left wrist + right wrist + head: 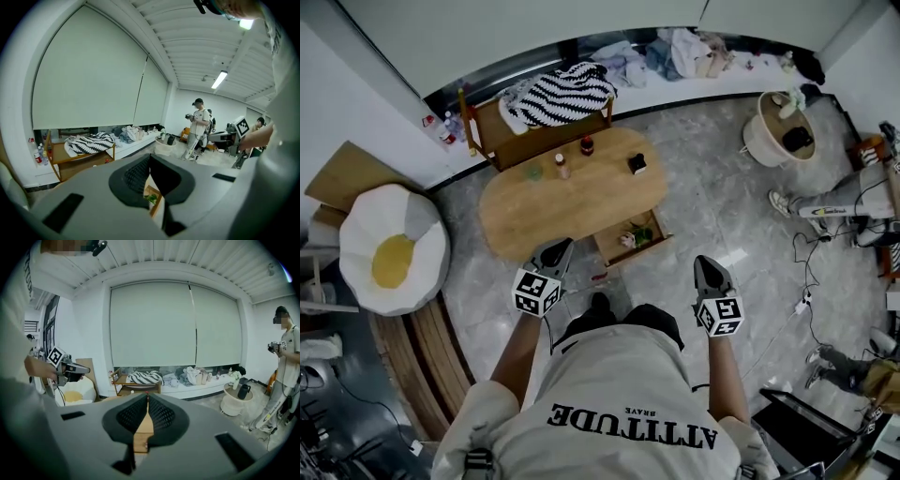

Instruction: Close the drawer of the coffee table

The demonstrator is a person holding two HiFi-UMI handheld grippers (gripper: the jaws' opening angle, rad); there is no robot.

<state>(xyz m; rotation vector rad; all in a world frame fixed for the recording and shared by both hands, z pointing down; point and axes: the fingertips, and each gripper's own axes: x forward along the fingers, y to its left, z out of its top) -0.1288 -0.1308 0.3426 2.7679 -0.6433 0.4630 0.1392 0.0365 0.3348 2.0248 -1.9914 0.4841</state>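
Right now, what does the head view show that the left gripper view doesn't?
Only the head view: the coffee table's whole oval top and the black item on it. Only the left gripper view: the ribbed ceiling and its lit strip light. Both: the striped blanket on the wooden shelf, and the open drawer, just a sliver past the shut left tool.

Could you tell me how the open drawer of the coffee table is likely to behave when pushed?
The drawer looks like rigid wood, so it should probably slide in without flexing. Its loose contents may shift. The broad coffee table likely stays put.
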